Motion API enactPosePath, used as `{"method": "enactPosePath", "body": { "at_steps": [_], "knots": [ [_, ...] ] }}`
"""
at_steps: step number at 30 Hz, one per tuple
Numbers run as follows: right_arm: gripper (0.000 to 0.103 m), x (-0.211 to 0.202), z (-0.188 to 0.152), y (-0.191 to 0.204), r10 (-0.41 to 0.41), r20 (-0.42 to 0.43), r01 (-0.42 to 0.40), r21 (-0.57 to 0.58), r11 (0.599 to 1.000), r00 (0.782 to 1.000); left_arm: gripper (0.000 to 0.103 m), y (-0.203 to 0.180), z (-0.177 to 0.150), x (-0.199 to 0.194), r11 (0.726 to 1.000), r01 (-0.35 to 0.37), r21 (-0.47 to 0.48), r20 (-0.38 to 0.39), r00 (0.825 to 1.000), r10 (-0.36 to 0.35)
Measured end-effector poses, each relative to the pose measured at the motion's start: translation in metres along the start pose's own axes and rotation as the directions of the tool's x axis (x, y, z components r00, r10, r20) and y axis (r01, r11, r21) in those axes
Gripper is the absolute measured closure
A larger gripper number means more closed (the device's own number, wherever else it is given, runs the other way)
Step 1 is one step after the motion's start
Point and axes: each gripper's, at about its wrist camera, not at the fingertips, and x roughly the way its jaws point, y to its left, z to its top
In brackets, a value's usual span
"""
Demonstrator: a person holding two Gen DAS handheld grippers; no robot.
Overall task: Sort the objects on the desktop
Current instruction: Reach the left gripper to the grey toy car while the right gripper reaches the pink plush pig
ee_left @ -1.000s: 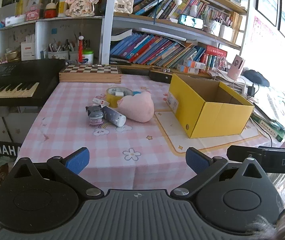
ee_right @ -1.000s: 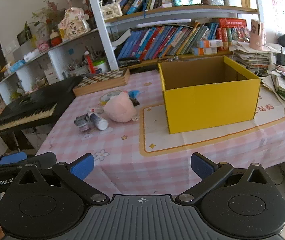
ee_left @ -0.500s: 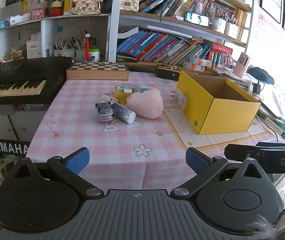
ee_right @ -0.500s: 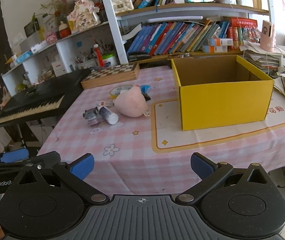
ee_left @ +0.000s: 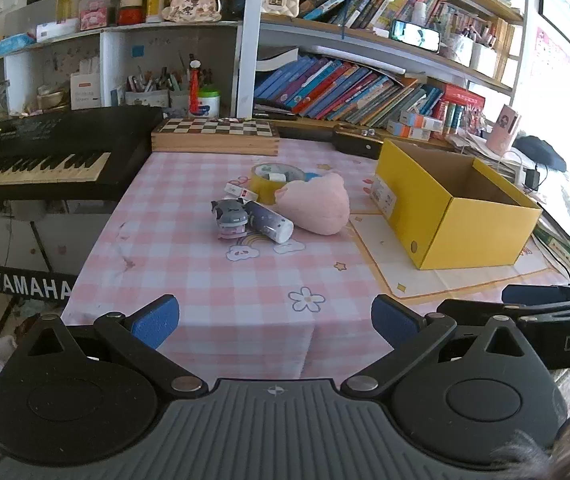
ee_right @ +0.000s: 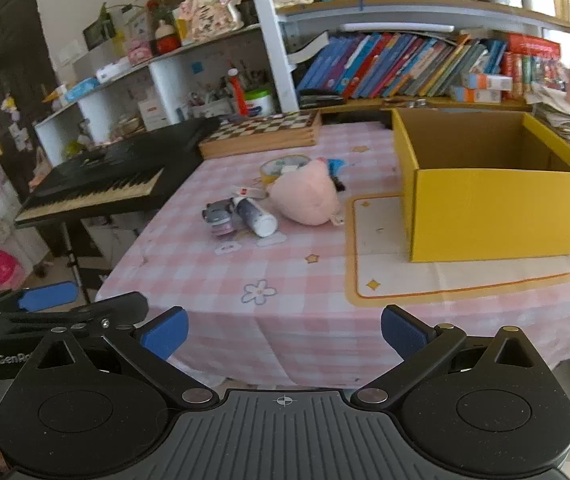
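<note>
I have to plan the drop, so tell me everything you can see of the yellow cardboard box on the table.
The yellow cardboard box is rectangular and open-topped, with yellow outer walls and plain brown cardboard inside. It stands upright on a cream mat with an orange border, on the pink checked tablecloth. What shows of its inside is bare; the floor is mostly hidden. In the left wrist view, a white label and a small round hole mark one side wall. It stands apart from the pink plush toy; neither gripper touches it.

The left tongs (ee_left: 275, 322) gape wide before the checked surface (ee_left: 189, 256), holding nothing. A pink plush (ee_left: 315, 208) lies near the open yellow box (ee_left: 453, 216).
</note>
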Motion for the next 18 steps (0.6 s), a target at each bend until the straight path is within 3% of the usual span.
{"method": "enactPosePath", "body": {
  "at_steps": [18],
  "knots": [
    [0.009, 0.061, 0.051, -0.009, 0.021, 0.024, -0.020, -0.033, 0.999, 1.000, 0.000, 0.028, 0.033, 0.052, 0.994, -0.031, -0.108, 0.015, 0.999, 0.033]
  ]
}}
